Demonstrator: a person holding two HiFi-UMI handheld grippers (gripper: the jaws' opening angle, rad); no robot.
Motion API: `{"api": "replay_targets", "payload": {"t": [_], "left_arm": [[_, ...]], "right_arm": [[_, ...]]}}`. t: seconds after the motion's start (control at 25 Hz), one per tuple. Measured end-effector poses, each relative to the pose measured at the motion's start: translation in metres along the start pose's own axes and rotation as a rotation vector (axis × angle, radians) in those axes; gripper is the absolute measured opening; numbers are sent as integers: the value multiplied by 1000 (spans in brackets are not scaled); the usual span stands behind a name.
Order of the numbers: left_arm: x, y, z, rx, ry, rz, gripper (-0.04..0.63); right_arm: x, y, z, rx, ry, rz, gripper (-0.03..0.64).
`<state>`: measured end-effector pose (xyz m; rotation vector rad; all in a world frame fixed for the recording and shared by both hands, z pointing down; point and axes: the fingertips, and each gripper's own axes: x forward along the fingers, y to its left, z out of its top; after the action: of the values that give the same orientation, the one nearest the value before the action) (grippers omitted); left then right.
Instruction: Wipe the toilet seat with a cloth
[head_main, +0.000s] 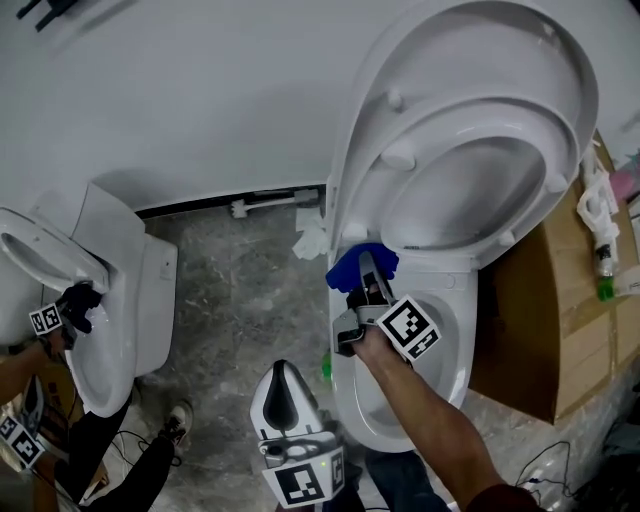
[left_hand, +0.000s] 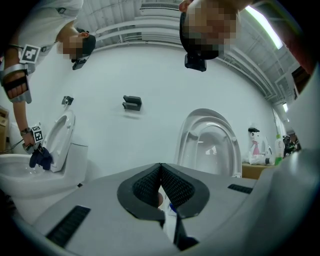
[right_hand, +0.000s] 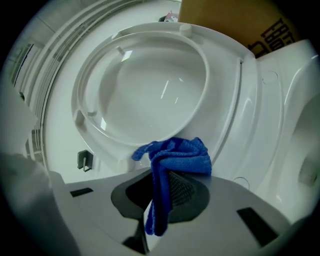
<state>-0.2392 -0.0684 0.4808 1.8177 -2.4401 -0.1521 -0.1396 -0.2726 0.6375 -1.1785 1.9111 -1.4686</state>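
The right gripper (head_main: 367, 265) is clamped on a bunched blue microfibre cloth (right_hand: 177, 156), holding it at the back-left edge of the white ceramic toilet bowl (head_main: 455, 340), just below the raised white plastic seat (head_main: 395, 185) — the wipe looks barely begun. The left gripper (left_hand: 161, 174) hangs by the bowl's front edge, jaws closed on nothing. Next, the cloth likely needs sweeping around the seat ring — kept in firm contact.
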Motion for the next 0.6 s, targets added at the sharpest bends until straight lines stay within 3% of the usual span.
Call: {"api": "replay_targets", "payload": {"t": [0.16,0.6], "left_arm": [[-3,-1,13,-4,-3,-9,15],[-10,-5,63,-4,-28,-22,15]], "right_arm": [[-5,27,4,77,-24,34,55],[-25,84,19,156,-30,62,55]]}}
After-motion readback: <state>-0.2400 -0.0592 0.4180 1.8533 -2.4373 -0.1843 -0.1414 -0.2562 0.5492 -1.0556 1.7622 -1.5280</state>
